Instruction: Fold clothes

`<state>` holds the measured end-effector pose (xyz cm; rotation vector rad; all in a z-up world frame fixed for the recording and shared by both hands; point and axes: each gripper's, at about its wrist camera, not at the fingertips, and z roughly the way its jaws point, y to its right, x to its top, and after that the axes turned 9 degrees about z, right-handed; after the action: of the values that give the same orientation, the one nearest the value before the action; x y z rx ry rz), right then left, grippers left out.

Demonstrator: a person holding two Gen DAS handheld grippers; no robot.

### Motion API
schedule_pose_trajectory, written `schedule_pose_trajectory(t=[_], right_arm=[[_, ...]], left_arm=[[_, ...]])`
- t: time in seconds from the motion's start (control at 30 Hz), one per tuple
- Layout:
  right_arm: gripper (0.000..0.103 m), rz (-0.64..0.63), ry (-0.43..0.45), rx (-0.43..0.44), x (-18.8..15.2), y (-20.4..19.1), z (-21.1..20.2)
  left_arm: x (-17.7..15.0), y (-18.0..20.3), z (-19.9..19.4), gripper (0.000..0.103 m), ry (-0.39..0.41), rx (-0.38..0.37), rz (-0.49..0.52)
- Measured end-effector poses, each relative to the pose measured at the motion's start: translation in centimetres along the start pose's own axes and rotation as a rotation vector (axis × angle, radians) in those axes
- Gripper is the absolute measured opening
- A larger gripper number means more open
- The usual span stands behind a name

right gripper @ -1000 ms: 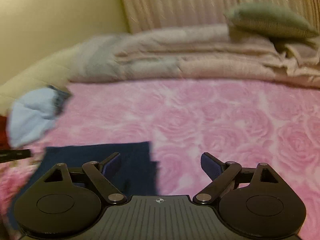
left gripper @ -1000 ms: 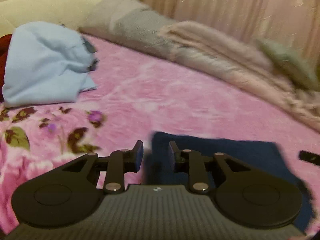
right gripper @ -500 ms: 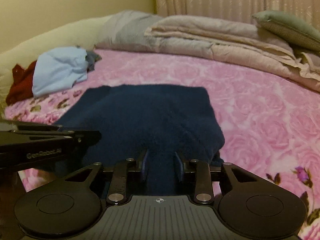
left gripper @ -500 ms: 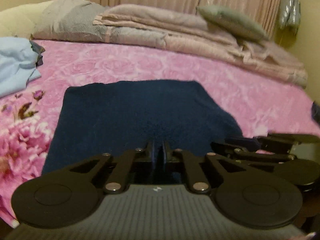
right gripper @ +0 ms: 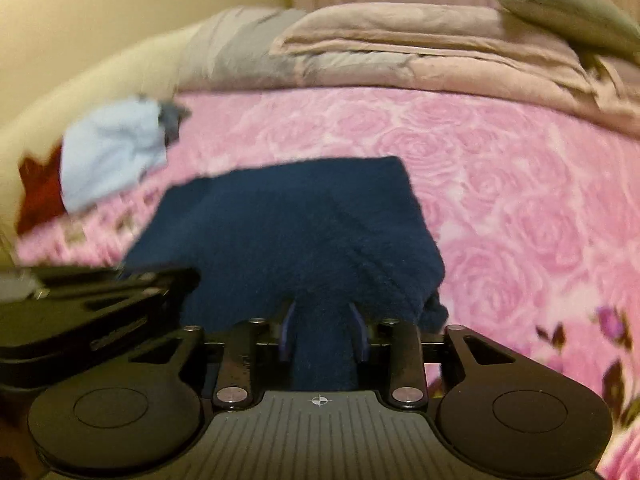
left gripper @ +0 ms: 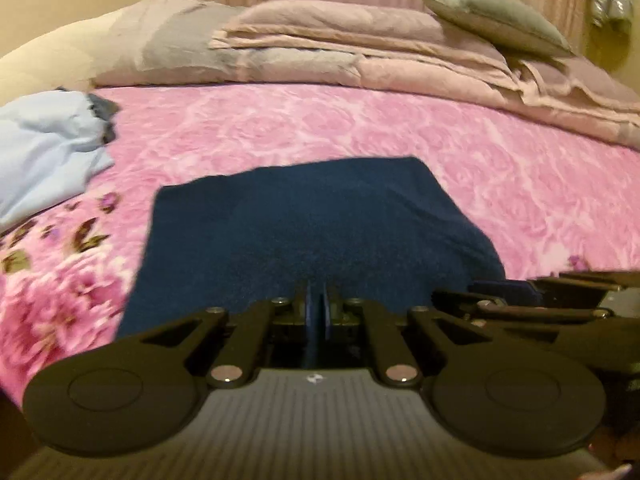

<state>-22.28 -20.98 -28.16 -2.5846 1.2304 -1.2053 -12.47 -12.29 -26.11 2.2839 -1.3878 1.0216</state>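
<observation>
A navy garment [left gripper: 304, 216] lies flat on the pink rose-patterned bed cover [left gripper: 520, 168], its near edge drawn up toward both grippers. My left gripper [left gripper: 316, 300] has its pads almost together on a thin fold of that edge, and its jaws are opening slightly. In the right wrist view the navy garment [right gripper: 288, 220] bunches into a thick roll between the pads of my right gripper [right gripper: 322, 320], which press on it while the jaws open. Each gripper shows in the other's view: the right gripper [left gripper: 520, 296] and the left gripper [right gripper: 120, 292], side by side.
A light blue garment [left gripper: 44, 152] is heaped at the left, over a dark red one [right gripper: 40, 196]. A folded beige and grey quilt [left gripper: 360, 52] runs along the back of the bed, with a grey-green cushion [left gripper: 492, 16] on it. Curtains hang behind.
Both grippers, open a second ago beside the garment's corners, have closed on its near edge and come together. The right jaws now stand wider on a thicker bunch than half a second ago.
</observation>
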Motion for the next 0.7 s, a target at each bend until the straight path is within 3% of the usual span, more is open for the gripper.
schedule_pose_trajectory(t=[0.03,0.07,0.1,0.4,0.7], right_arm=[[0.089,0.013,0.009,-0.010,-0.1,0.2,-0.8],[0.098,0.027,0.018,-0.021,-0.2,0.3,-1.6],[0.101,0.038,0.024,-0.027,-0.4,0.4,-2.4],[0.101,0.099,-0.034,-0.020,-4.9,0.6,-6.7],[0.101,0.086,-0.063,-0.090,-8.9,-0.6,-9.4]], left_arm=[[-0.1,0.2,-0.8,0.014,-0.011,0.014,0.004],[-0.5,0.3,-1.6,0.017,-0.022,0.032,0.012],[-0.9,0.4,-2.3,0.024,-0.030,0.052,0.020],[-6.2,1.1,-7.3,0.031,-0.096,0.072,0.036],[-9.9,1.2,-11.2,0.034,-0.106,0.084,0.026]])
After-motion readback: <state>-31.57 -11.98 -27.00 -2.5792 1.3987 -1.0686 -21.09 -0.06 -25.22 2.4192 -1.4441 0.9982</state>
